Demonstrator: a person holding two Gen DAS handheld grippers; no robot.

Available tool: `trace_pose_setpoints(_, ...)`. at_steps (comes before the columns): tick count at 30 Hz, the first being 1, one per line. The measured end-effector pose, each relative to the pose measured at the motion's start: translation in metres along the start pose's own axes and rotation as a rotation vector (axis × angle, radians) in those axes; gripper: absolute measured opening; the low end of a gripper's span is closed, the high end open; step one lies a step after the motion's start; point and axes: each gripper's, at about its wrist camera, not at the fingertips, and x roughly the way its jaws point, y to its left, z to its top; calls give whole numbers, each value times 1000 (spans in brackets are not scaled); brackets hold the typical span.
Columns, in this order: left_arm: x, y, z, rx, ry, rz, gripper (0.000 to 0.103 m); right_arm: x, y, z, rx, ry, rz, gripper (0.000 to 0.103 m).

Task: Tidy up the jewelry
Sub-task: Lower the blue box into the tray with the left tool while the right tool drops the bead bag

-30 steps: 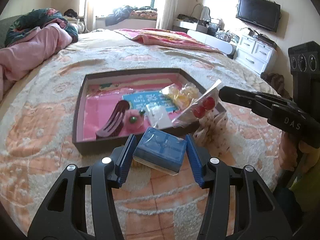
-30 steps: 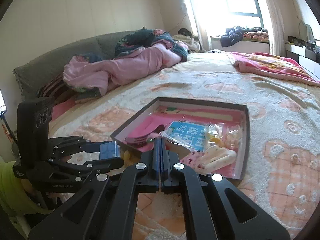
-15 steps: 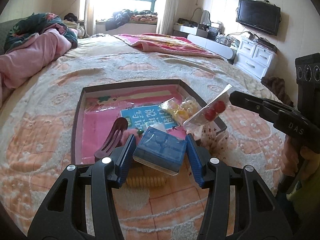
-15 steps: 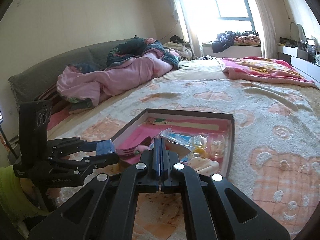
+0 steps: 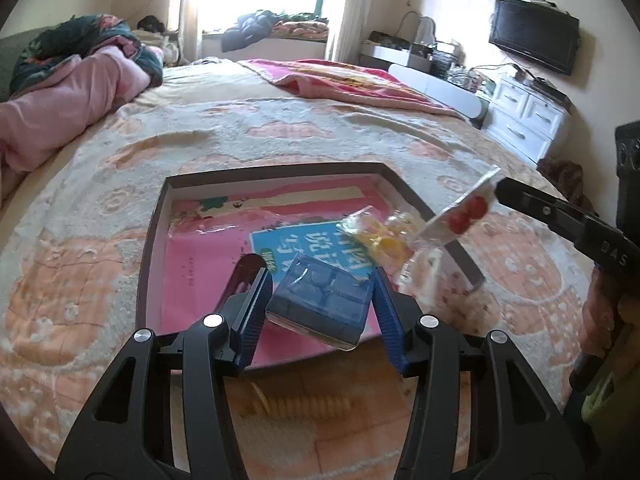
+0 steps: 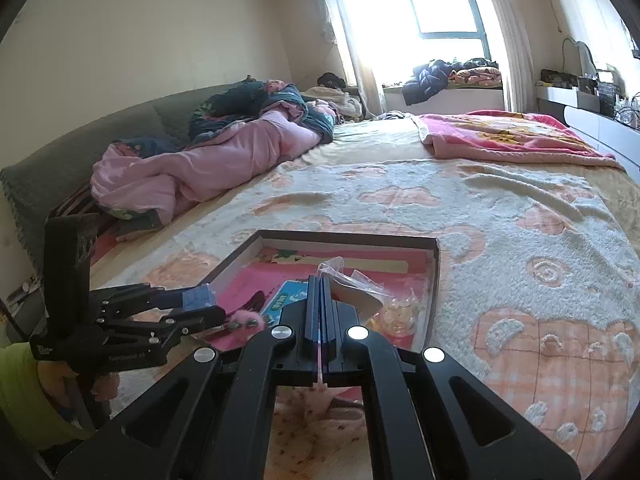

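Over one tray (image 5: 154, 236) | left gripper (image 5: 320, 300) clamps one blue box (image 5: 320, 300) | right gripper (image 6: 320, 312) pinches one clear packet (image 5: 460, 216)

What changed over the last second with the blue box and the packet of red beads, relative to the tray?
The left tongs carried the blue box forward from the bedspread in front of the tray to above its near edge. The right tongs lifted the clear packet of red beads higher over the tray's right side. Both grips stayed closed; the tray itself did not visibly shift.
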Motion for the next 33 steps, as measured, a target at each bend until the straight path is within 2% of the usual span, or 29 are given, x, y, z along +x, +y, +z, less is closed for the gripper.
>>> trace_pose_setpoints(6, 16, 19, 11, -28, 8, 44, 42, 21, -12, 3, 16, 24, -24, 1)
trace_pose_setpoints(18, 42, 59, 21, -108, 27, 124, 42, 57, -34, 1, 24, 20, -134, 1)
trace_pose_setpoints(33, 58, 70, 6, -149, 75, 131, 42, 73, -37, -13, 35, 122, -132, 1)
